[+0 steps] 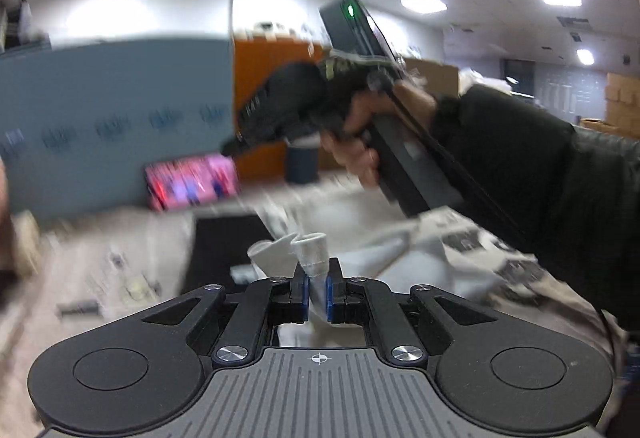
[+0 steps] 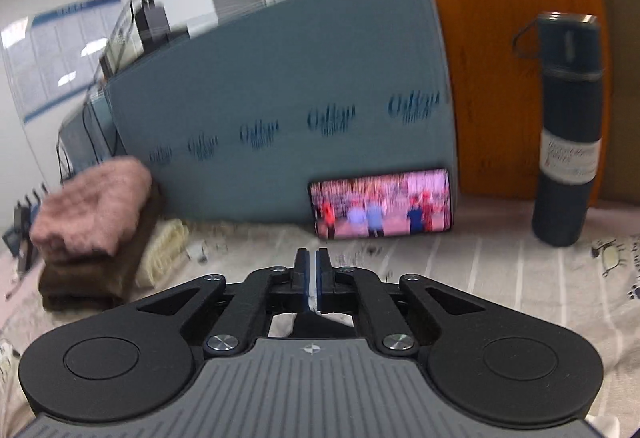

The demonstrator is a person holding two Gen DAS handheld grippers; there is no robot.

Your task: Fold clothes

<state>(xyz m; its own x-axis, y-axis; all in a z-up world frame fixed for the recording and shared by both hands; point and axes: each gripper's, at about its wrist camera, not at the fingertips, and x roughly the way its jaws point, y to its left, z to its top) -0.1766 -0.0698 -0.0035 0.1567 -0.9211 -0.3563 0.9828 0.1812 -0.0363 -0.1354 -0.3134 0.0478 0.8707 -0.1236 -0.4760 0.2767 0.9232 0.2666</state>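
- Left wrist view: nearest the lens, the left claw (image 1: 318,296) has its blue pads pressed together on a bunched fold of the white garment (image 1: 312,258), which sticks up between the fingers as a ribbed, rolled edge.
- The rest of that white garment trails to the right and down over the patterned cloth (image 1: 480,250) covering the tabletop, where it is too blurred to make out its shape.
- Above it, a hand (image 1: 360,141) in a dark sleeve (image 1: 520,165) grips the handle of the right claw (image 1: 230,149), whose black body points to the left; its tip is smeared, and no cloth can be made out in it from here.
- Behind stand a blue-grey panel (image 1: 120,97), an orange board (image 1: 272,65) and a lit phone (image 1: 192,181) leaning against the panel.
- Right wrist view: closest in, the right claw (image 2: 311,278) has its fingers drawn together with only a thin pale sliver between the pads; whether that is fabric I cannot tell.
- Beyond it, the phone (image 2: 382,203) leans on the blue-grey panel (image 2: 280,77), a dark flask (image 2: 568,125) stands upright to the right before the orange board (image 2: 480,77), and a stack of folded clothes (image 2: 92,230), pink on top of brown, sits at the left on the striped tabletop cover (image 2: 480,278).
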